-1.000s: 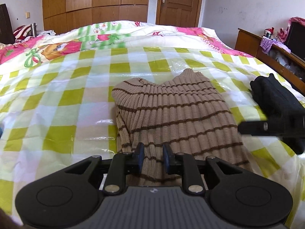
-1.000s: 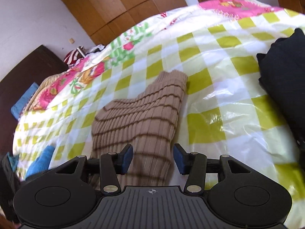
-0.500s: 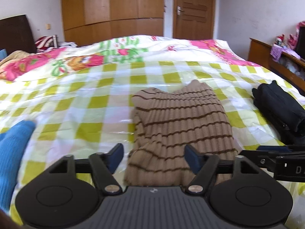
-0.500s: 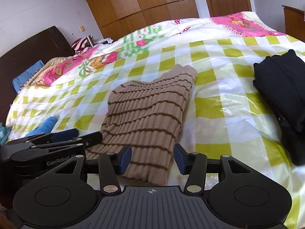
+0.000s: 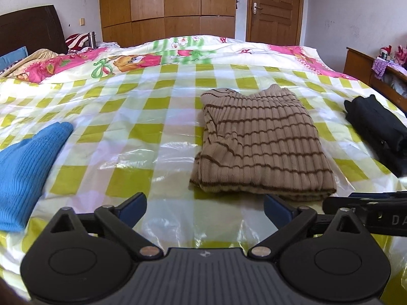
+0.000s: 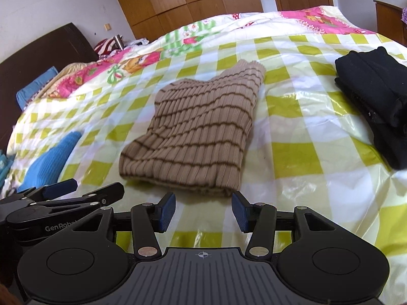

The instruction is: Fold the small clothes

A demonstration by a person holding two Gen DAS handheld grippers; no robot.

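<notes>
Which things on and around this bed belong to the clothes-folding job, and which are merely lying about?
Part of the job:
- striped brown sweater, folded on the checked sheet
- blue knit garment
- folded black garment
- left gripper, open
- right gripper, open

Lying about:
- floral quilt
- blue pillow
- metal flask
- wardrobe

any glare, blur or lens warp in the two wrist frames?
Left wrist: glare on the plastic sheet near the striped sweater; wardrobe and door bow with fisheye; dark corner vignette. Right wrist: glare beside the black clothes; horizon tilted; blue garment slightly soft.
</notes>
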